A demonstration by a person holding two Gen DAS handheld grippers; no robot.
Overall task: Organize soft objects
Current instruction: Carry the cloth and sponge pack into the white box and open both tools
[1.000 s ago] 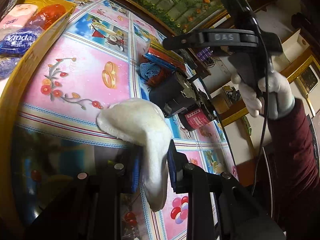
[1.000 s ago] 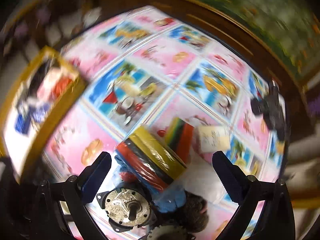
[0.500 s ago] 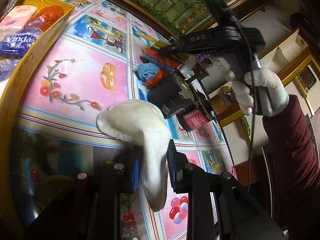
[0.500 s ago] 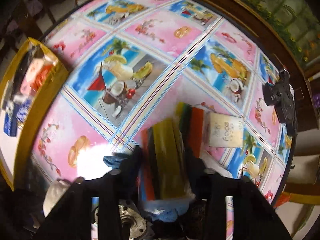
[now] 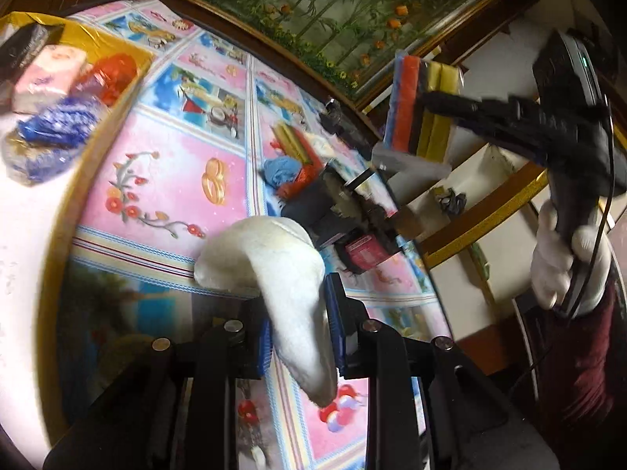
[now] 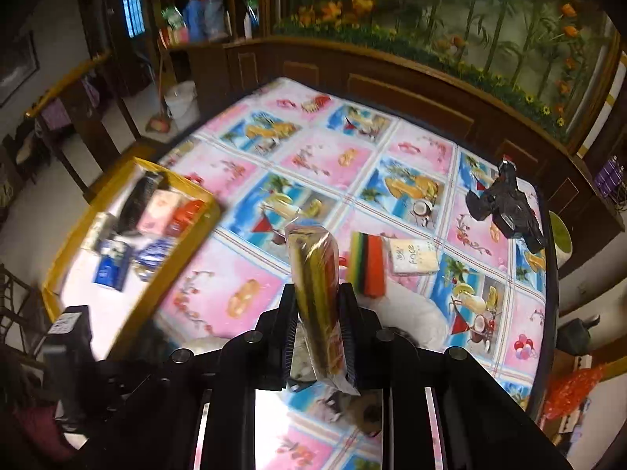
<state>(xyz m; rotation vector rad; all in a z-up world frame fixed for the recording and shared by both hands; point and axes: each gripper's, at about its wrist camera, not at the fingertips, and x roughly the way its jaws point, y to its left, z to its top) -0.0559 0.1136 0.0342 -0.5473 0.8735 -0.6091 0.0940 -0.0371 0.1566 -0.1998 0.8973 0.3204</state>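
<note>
My left gripper (image 5: 298,325) is shut on a white soft pad (image 5: 282,274), held above the patterned tablecloth. My right gripper (image 6: 317,333) is shut on a plastic-wrapped pack of coloured sponges (image 6: 315,274), lifted well above the table; the pack also shows high at the right in the left wrist view (image 5: 421,113). A yellow-rimmed tray (image 6: 176,270) at the left holds several soft packets, among them a blue tissue pack (image 5: 58,133) and a red one (image 5: 111,78).
On the table lie another sponge pack (image 6: 368,262), a tissue packet (image 6: 415,256), a blue cloth (image 5: 280,170), a black motor-like part (image 5: 345,219) and a black object (image 6: 505,207). A wooden cabinet stands behind.
My right gripper closed on the sponge pack and lifted it up off the table. My left gripper kept hold of the white pad and stayed about where it was.
</note>
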